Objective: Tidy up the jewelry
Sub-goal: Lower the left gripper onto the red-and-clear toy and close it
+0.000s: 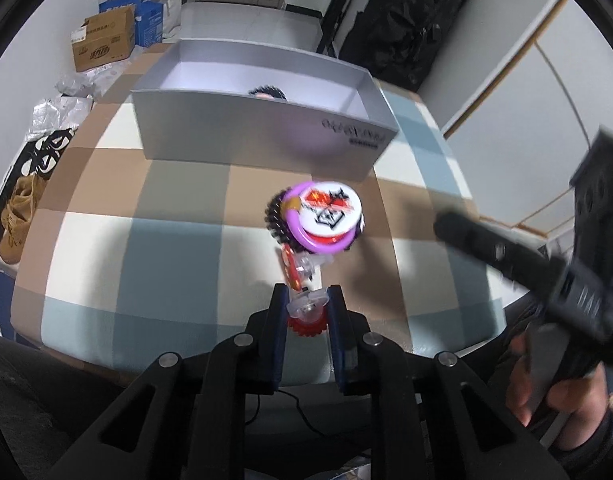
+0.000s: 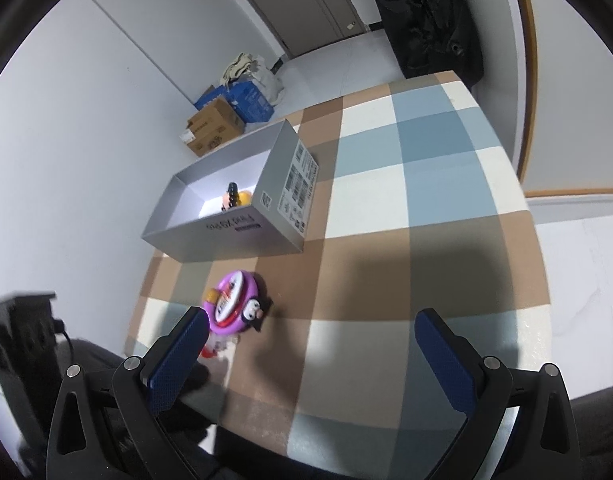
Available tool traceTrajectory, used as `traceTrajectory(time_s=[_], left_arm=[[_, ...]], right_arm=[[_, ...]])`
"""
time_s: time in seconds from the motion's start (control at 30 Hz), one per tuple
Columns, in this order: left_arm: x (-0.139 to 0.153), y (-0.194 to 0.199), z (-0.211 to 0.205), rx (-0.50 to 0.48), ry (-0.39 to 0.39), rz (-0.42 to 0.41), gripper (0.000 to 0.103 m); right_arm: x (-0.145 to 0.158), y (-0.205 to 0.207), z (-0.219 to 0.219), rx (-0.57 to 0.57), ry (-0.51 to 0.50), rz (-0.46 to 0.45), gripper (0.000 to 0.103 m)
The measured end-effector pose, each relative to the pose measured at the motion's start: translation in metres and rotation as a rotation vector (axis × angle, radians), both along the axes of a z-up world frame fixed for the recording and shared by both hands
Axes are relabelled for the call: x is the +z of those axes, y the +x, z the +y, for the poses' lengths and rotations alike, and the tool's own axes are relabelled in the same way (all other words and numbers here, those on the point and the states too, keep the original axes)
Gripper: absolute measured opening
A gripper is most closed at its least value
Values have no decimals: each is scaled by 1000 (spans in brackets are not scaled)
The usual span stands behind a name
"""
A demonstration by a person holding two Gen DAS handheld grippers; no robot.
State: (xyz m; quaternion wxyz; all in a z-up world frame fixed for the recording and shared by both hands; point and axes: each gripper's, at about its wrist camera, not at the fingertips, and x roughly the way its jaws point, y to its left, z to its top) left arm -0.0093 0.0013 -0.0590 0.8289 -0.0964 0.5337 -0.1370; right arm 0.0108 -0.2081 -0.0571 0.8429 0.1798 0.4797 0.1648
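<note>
My left gripper (image 1: 307, 305) is shut on the clear and red end of a toy bracelet (image 1: 322, 219). The bracelet has a purple ring, a white printed disc and a black cartoon charm, and hangs above the checked tablecloth (image 1: 178, 248). It also shows in the right wrist view (image 2: 234, 306), beside my left blue pad. My right gripper (image 2: 312, 356) is open and empty above the table's near right part. A grey open box (image 1: 266, 120) stands behind the bracelet, with a small yellow and black item (image 2: 235, 197) inside.
Cardboard and blue boxes (image 1: 118, 36) sit on the floor at the back left. Bags and a brown shoe (image 1: 20, 216) lie left of the table. A black suitcase (image 1: 410, 20) stands at the back right. The box's labelled end (image 2: 298, 188) faces right.
</note>
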Motion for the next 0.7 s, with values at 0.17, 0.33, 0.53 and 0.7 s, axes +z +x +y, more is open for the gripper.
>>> traceTrajectory(time_s=[0.17, 0.33, 0.53, 0.7], left_arm=[[11, 9, 31, 98, -35, -20, 14], [3, 23, 44, 137, -85, 6, 14], [10, 23, 52, 130, -134, -21, 14], [10, 24, 67, 154, -153, -13, 14]], right_arm=[[-1, -11, 12, 44, -14, 9, 103], [-2, -20, 35, 103, -35, 6, 91], [-4, -25, 68, 172, -75, -3, 72], [-9, -20, 88, 201, -102, 4, 66]])
